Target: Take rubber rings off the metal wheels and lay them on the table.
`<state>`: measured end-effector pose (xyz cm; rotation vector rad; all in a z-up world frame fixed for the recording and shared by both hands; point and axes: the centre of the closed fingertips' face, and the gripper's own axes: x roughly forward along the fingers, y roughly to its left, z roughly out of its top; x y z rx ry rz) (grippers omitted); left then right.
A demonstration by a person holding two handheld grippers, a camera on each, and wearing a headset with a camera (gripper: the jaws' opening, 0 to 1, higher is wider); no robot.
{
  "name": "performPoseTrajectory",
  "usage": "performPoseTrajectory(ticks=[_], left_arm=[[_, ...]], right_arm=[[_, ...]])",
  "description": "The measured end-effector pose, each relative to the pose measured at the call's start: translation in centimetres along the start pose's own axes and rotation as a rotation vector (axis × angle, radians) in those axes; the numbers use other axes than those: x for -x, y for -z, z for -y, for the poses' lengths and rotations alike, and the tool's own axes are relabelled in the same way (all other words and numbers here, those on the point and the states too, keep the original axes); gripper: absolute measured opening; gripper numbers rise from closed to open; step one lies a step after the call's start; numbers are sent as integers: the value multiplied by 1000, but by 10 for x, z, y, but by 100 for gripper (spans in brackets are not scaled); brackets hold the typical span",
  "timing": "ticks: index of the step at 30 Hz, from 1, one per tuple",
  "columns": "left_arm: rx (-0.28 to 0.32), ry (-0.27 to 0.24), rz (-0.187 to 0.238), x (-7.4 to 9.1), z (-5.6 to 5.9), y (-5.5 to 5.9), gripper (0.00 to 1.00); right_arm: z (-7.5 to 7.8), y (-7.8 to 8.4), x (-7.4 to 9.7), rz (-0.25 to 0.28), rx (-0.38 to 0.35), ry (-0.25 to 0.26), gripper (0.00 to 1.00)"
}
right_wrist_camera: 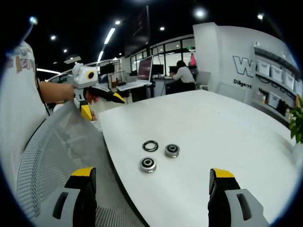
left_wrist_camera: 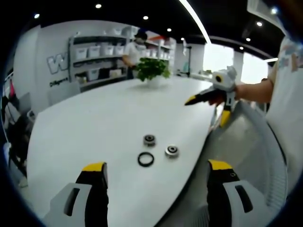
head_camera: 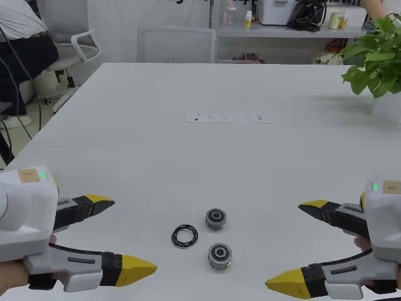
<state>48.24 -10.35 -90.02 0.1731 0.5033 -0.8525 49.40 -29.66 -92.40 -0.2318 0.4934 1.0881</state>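
Note:
Two small metal wheels lie on the white table point(head_camera: 188, 157). The far wheel point(head_camera: 216, 218) point(left_wrist_camera: 149, 139) point(right_wrist_camera: 172, 150) has a dark rim. The near wheel point(head_camera: 220, 256) point(left_wrist_camera: 172, 151) point(right_wrist_camera: 148, 164) looks bare and silvery. A loose black rubber ring point(head_camera: 185, 236) point(left_wrist_camera: 146, 159) point(right_wrist_camera: 150, 145) lies flat just left of them. My left gripper point(head_camera: 128, 235) point(left_wrist_camera: 156, 166) point(right_wrist_camera: 97, 97) hovers open to their left, holding nothing. On their right my right gripper point(head_camera: 289, 244) point(right_wrist_camera: 152, 172) point(left_wrist_camera: 208, 99) is open too, its yellow tips wide apart.
A flush power strip point(head_camera: 229, 118) sits mid-table. A potted plant point(head_camera: 376, 59) stands at the far right edge. Chairs point(head_camera: 175, 44) and shelving point(head_camera: 288, 28) lie beyond the table's far end. A mesh chair back point(right_wrist_camera: 61, 151) is near the front edge.

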Motion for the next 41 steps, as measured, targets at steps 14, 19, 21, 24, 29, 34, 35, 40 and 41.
performPoseTrajectory(ticks=[14, 19, 21, 24, 29, 34, 35, 40, 41], left_arm=[[8, -10, 8, 1, -5, 0, 87], [11, -11, 8, 1, -6, 0, 87], [11, -12, 9, 1, -6, 0, 87], [15, -14, 12, 1, -7, -1, 87], [21, -17, 15, 2, -7, -2, 87], [23, -20, 15, 3, -8, -1, 87], [23, -21, 14, 3, -9, -1, 87], [22, -22, 12, 4, -9, -1, 87], [22, -22, 11, 5, -9, -1, 87]], right_arm=[[5, 1, 0, 3, -18, 14, 99], [5, 0, 0, 8, -21, 18, 99], [4, 1, 0, 7, -20, 19, 99], [5, 1, 0, 5, -19, 21, 99], [4, 0, 1, 8, -20, 21, 99], [4, 1, 1, 6, -17, 20, 99], [4, 1, 1, 6, -16, 20, 99], [5, 2, 0, -1, -11, 18, 99], [5, 2, 0, -2, -10, 17, 98]])
